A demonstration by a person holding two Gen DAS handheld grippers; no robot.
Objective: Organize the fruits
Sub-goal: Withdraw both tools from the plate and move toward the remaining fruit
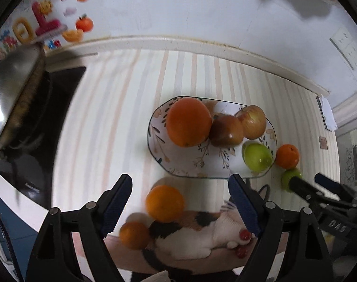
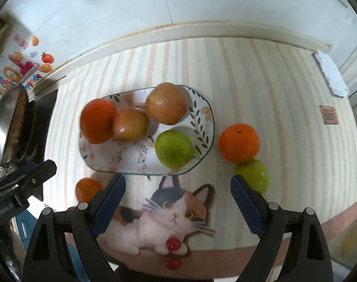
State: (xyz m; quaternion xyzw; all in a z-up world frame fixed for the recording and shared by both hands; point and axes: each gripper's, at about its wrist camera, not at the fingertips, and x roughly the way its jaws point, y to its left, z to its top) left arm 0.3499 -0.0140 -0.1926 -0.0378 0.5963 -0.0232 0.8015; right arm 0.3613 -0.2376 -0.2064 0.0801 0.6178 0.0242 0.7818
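A patterned plate holds an orange, two red apples and a green apple. My left gripper is open, and two oranges lie on the mat between its fingers. My right gripper is open and empty, just in front of the plate. An orange and a green apple lie on the mat right of the plate.
A striped mat with a cat picture covers the table. A metal pot on a black stove stands at the left. The wall runs behind the table. The table's front edge is near the grippers.
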